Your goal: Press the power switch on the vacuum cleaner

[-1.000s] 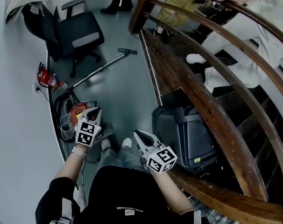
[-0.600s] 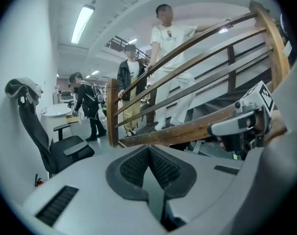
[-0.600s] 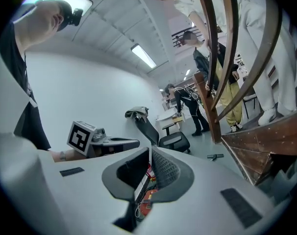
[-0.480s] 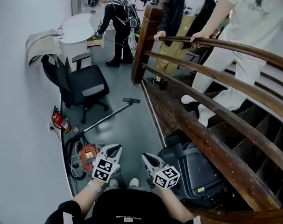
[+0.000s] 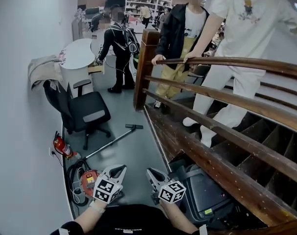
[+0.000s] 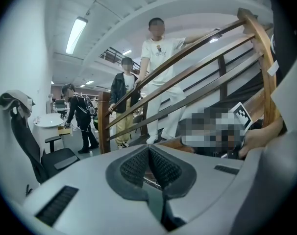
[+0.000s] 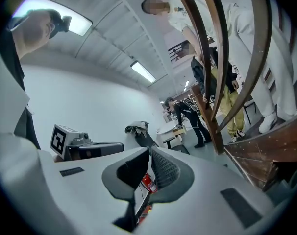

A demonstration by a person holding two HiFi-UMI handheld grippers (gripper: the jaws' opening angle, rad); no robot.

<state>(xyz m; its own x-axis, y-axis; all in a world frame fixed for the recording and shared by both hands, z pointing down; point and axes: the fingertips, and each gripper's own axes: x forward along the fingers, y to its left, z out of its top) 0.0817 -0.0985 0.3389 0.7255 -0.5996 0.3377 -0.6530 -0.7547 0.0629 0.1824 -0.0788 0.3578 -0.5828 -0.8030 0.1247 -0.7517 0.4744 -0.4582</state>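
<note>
The red vacuum cleaner (image 5: 89,180) lies on the grey floor by the left wall, ringed by its black hose (image 5: 74,174). Its metal wand (image 5: 109,143) runs up to the floor head (image 5: 134,127). My left gripper (image 5: 121,168) hovers just right of the vacuum body, jaws closed on nothing. A little further right, my right gripper (image 5: 149,171) is held beside it, also shut and empty. The left gripper view shows pads (image 6: 138,163) meeting at the tip and no vacuum. In the right gripper view the pads (image 7: 163,168) meet too. No switch is visible.
A red fire extinguisher (image 5: 61,147) stands at the wall beyond the vacuum, with a black office chair (image 5: 87,112) behind it. A wooden stair railing (image 5: 212,102) fills the right side, with people (image 5: 236,58) on the steps. A black case (image 5: 207,192) sits under the stairs.
The head view has tilted up from the floor toward the room. Both grippers and the vacuum now sit lower in the picture; the grippers stay side by side, jaws unchanged.
</note>
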